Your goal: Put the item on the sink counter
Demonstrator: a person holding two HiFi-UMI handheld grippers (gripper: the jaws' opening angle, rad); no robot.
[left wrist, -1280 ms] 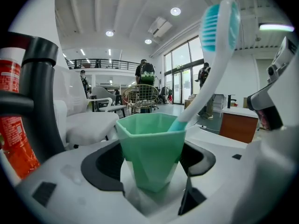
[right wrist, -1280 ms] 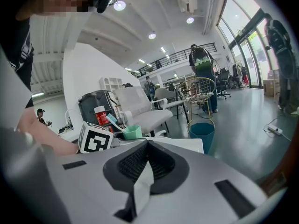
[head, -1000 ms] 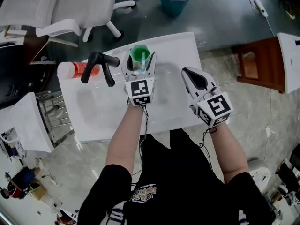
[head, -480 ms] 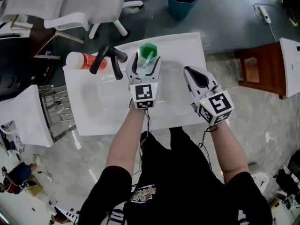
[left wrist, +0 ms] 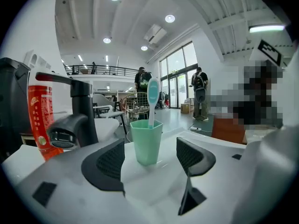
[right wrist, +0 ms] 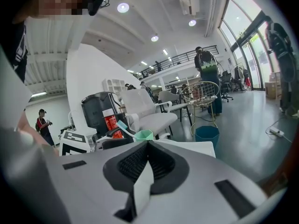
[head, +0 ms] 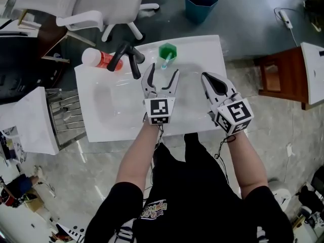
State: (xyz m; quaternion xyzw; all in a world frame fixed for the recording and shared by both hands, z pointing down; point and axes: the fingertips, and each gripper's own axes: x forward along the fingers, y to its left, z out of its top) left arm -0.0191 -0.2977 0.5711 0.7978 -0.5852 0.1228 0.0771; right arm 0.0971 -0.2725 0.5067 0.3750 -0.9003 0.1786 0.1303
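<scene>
Head view: the green cup (head: 167,51) stands upright on the white sink counter (head: 205,52), just right of the black faucet (head: 126,55), a toothbrush (head: 164,63) in it. The left gripper (head: 163,73) is near the cup, jaws spread wide, empty and clear of it. The right gripper (head: 206,77) has its jaws pressed together on nothing. A red bottle (head: 99,58) lies left of the faucet.
</scene>
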